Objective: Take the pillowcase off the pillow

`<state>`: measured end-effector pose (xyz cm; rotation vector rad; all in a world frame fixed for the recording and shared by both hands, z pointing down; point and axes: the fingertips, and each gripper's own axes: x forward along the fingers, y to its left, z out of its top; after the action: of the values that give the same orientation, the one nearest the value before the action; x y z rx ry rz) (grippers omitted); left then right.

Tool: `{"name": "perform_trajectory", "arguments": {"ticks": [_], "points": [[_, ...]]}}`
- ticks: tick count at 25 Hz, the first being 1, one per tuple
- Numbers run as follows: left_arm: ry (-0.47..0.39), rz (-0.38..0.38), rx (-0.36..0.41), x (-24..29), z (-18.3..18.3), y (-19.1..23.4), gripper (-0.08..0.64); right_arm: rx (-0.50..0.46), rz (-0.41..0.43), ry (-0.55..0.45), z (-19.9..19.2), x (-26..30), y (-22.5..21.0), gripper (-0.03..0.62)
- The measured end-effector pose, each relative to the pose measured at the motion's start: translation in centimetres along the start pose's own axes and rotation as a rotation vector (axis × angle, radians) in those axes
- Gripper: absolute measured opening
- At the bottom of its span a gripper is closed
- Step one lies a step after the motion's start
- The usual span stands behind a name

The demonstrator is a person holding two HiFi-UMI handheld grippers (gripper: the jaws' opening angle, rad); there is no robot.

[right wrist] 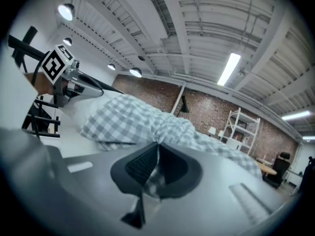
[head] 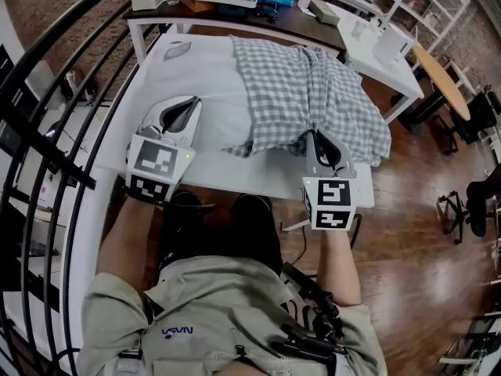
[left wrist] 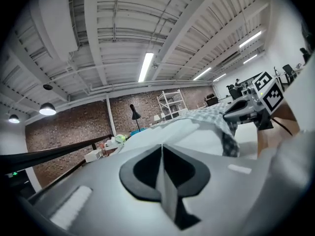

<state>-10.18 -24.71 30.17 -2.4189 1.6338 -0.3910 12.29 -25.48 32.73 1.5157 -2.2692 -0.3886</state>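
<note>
A white pillow (head: 200,84) lies on the white table (head: 258,180). A grey-and-white checked pillowcase (head: 305,92) covers its right part and is bunched toward the near edge. My left gripper (head: 182,116) is on the pillow's bare near-left corner, and in the left gripper view its jaws (left wrist: 161,149) are shut on a fold of white pillow fabric. My right gripper (head: 322,149) sits at the pillowcase's near edge. In the right gripper view its jaws (right wrist: 157,151) pinch checked cloth (right wrist: 133,119) between the pads.
A black railing (head: 47,92) curves along the left. Behind the table stands a dark desk (head: 235,10) cluttered with boxes, and a white table (head: 383,53) is at the back right. Wooden floor (head: 407,210) lies to the right. The person's legs are under the near edge.
</note>
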Motion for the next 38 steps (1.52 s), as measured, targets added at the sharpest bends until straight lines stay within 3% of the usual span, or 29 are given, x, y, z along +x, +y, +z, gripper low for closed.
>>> {"name": "perform_trajectory", "arguments": {"ticks": [3,7,10,13,15,17,21,23,25,28,31,33,35,38], "points": [[0.048,0.007,-0.016,2.2,-1.8,2.2,0.014,0.009,-0.067,0.046,-1.3,1.5,-3.5,0.016],[0.111,-0.033,-0.114,3.4,-6.0,3.3,0.015,0.116,-0.126,0.163,-6.7,2.9,-7.1,0.011],[0.129,-0.066,-0.149,3.5,-7.6,2.6,0.017,0.158,-0.12,0.208,-9.6,3.3,-7.0,0.011],[0.119,-0.094,-0.142,3.4,-7.4,1.5,0.018,0.143,-0.101,0.196,-9.7,3.1,-6.0,0.011],[0.097,-0.131,-0.126,2.8,-6.1,0.4,0.032,0.14,-0.075,0.172,-9.1,2.5,-5.6,0.013],[0.045,-0.154,-0.079,1.1,-3.4,-0.5,0.063,0.164,-0.034,0.139,-8.1,1.4,-5.3,0.055],[-0.147,-0.121,0.003,-1.6,4.5,0.1,0.095,0.203,0.029,0.032,-4.0,-1.4,-5.7,0.109],[-0.177,-0.109,0.02,-0.8,6.9,0.7,0.098,0.203,0.032,-0.034,-1.1,-2.1,-6.6,0.109],[-0.139,-0.114,0.037,1.9,7.7,1.2,0.117,0.171,0.043,-0.078,1.7,-1.9,-7.6,0.109],[-0.01,-0.104,0.085,7.9,6.6,2.4,0.212,0.082,0.054,-0.084,4.9,1.1,-9.6,0.109],[0.163,-0.08,0.126,13.7,2.9,3.7,0.295,0.117,0.097,-0.046,6.5,5.8,-11.8,0.121],[0.25,-0.113,0.073,16.2,0.1,3.8,0.295,0.206,0.142,-0.023,7.3,8.8,-12.9,0.127],[0.265,-0.149,-0.012,17.2,-1.0,3.6,0.283,0.262,0.161,-0.015,8.4,11.5,-13.7,0.132],[0.244,-0.185,-0.042,17.1,-0.5,2.9,0.165,0.271,0.162,-0.006,10.4,15.5,-13.7,0.148]]}}
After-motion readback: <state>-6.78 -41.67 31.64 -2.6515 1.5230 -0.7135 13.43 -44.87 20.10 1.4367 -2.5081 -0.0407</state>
